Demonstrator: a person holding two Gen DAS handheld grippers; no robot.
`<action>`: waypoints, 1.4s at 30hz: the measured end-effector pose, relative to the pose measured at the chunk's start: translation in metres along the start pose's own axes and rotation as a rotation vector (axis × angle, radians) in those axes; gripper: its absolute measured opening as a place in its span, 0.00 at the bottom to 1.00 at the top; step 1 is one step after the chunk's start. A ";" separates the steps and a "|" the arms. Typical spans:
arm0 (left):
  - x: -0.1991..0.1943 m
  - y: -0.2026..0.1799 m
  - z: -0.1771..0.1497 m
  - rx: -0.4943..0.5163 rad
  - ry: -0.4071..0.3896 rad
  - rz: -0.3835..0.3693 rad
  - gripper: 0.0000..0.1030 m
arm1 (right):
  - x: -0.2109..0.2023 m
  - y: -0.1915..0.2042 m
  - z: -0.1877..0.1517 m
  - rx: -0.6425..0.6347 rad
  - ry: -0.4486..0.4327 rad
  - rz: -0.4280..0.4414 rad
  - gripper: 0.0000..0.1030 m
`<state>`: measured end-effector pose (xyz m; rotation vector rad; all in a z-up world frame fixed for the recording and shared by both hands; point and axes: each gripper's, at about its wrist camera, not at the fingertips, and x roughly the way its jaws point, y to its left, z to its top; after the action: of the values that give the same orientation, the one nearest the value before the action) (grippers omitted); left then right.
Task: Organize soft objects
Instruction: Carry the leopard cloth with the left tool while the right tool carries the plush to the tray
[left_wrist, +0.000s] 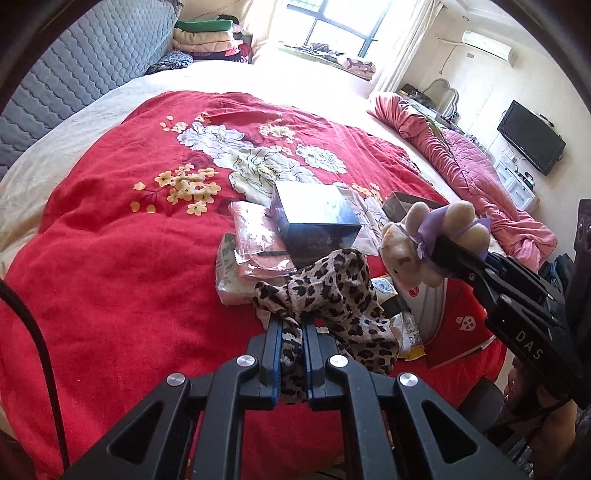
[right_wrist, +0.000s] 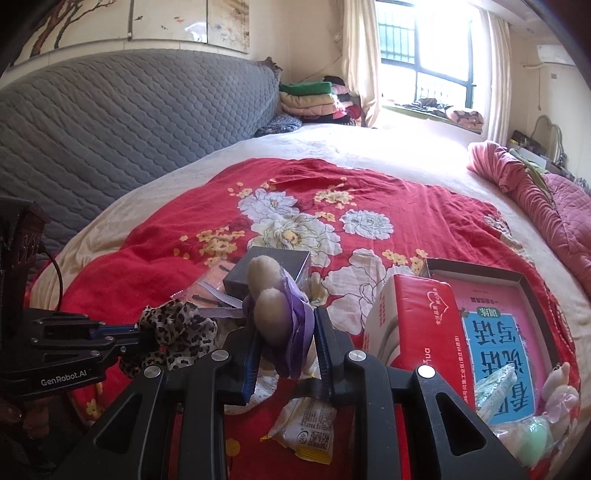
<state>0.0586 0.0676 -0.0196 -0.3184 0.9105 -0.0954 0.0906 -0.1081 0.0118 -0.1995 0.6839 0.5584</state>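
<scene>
Left claw (left_wrist: 291, 328): squeezed tight on the spotty cloth (left_wrist: 332, 295), which hangs off the red blanket (left_wrist: 110, 258), likely so it can go with the other soft things.
Middle pile: a dark box (left_wrist: 314, 221) sits on pink packets (left_wrist: 255, 240) near the blanket's front edge.
Right claw (right_wrist: 284, 332): clamped on the teddy (right_wrist: 273, 306), held up above the snack bag (right_wrist: 306, 435).
Right corner: a red pack (right_wrist: 417, 325) beside a tray (right_wrist: 532, 288); maybe another teddy (right_wrist: 557, 391) there, hard to tell.

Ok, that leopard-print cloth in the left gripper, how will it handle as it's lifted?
Likely floppy: the leopard-print cloth droops in folds beyond the left gripper. Probably light, thin fabric. It may snag the packets beneath.
</scene>
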 end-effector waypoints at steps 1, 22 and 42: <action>-0.002 -0.003 0.000 0.005 -0.004 0.007 0.09 | -0.002 0.000 0.000 0.004 -0.002 0.008 0.26; -0.043 -0.082 0.023 0.096 -0.059 0.016 0.09 | -0.077 -0.032 0.014 0.098 -0.155 0.015 0.26; -0.042 -0.191 0.041 0.270 -0.067 -0.028 0.09 | -0.148 -0.114 0.004 0.274 -0.291 -0.116 0.26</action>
<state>0.0751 -0.0954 0.0947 -0.0829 0.8157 -0.2302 0.0614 -0.2648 0.1094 0.0977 0.4557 0.3671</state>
